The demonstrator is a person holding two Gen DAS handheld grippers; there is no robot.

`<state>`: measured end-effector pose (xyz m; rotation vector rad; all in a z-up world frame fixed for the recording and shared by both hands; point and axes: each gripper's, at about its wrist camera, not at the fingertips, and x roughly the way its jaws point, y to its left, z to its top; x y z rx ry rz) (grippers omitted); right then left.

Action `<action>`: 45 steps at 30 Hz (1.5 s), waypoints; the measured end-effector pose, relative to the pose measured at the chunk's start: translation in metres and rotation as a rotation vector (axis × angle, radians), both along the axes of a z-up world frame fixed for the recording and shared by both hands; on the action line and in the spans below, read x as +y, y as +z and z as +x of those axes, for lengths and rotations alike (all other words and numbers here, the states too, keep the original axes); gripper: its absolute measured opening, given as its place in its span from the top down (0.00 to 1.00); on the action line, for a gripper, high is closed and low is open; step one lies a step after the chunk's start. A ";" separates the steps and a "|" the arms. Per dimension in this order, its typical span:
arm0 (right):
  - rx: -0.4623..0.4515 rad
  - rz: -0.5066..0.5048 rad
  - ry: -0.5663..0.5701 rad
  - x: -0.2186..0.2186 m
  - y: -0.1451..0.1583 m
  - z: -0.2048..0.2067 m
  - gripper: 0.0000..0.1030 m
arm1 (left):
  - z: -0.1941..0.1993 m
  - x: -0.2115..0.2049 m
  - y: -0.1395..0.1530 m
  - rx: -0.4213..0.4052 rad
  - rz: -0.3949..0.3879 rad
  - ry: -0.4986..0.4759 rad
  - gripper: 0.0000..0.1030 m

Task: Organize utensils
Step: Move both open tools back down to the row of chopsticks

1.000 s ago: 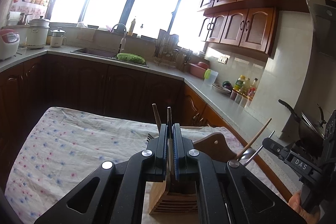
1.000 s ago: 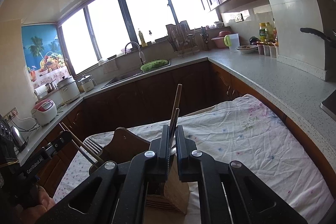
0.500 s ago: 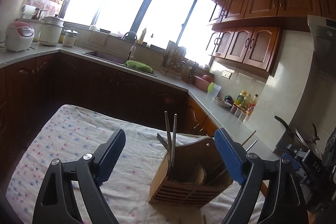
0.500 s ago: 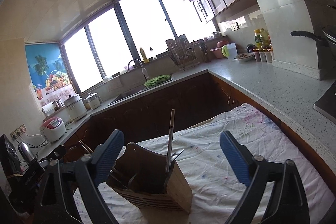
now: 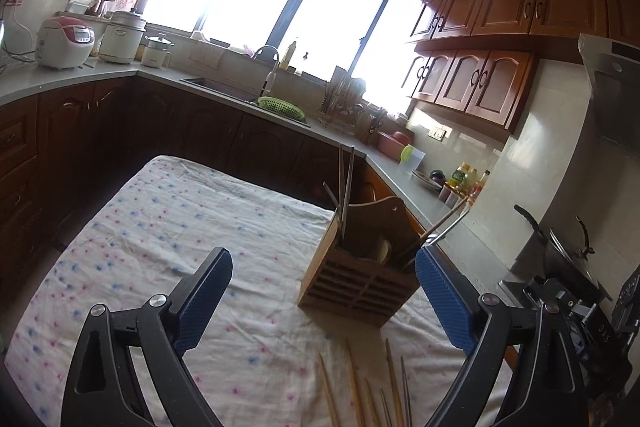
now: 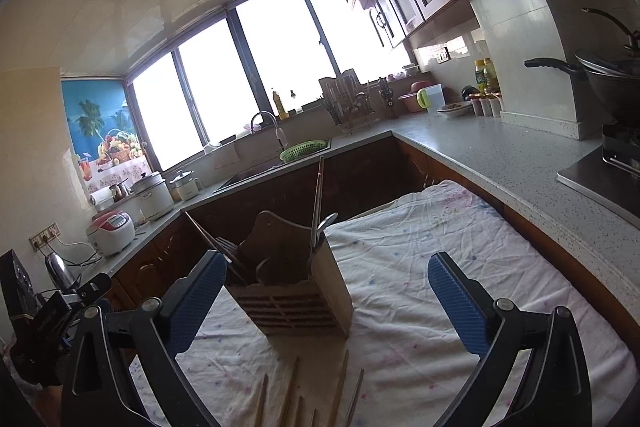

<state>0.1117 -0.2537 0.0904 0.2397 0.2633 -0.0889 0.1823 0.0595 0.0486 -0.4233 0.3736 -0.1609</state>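
Wooden holder (image 5: pixel 356 267) sits on the cloth (image 5: pixel 160 239) ahead of both my grippers, toward the far right side of the table, with chopsticks standing in its left and right ends. I have the left gripper (image 5: pixel 324 291) with jaws spread wide and nothing between them; the right gripper (image 6: pixel 324 297) is the same, wide and empty. I judge I am between deliveries: some sticks are housed, and loose chopsticks (image 5: pixel 360 387) lie on the cloth just below my jaws, near the holder's front.

My next move, as I read it, is to drop one gripper onto a single loose stick, close across its shaft, tip it upright and lower it into a slot. That calls for a narrow, centred pinch, since the sticks lie close together and splayed, so I could catch two at once.

For room, the cloth to the left of the holder is bare and wide. On the right, the counter (image 6: pixel 500 155) edge runs close beside the table, and the other gripper shows at the frame edge in each view, so I would keep my swings inward.
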 end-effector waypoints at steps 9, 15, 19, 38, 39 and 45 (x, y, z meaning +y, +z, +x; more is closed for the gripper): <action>0.088 0.015 -0.013 -0.002 -0.037 -0.041 0.01 | -0.037 -0.002 -0.020 0.104 0.006 -0.010 0.08; 0.156 0.031 -0.014 -0.004 -0.065 -0.055 0.01 | -0.049 -0.005 -0.027 0.146 0.014 -0.007 0.08; 0.192 0.032 -0.013 -0.003 -0.078 -0.058 0.01 | -0.050 -0.011 -0.033 0.178 0.028 -0.019 0.08; 0.276 0.019 0.016 0.004 -0.096 -0.042 0.01 | -0.019 -0.031 -0.039 0.292 0.092 -0.053 0.09; 0.279 0.017 0.018 0.004 -0.096 -0.041 0.01 | -0.017 -0.032 -0.039 0.297 0.098 -0.055 0.09; 0.298 0.002 0.019 0.005 -0.096 -0.032 0.06 | -0.001 -0.042 -0.040 0.325 0.132 -0.071 0.10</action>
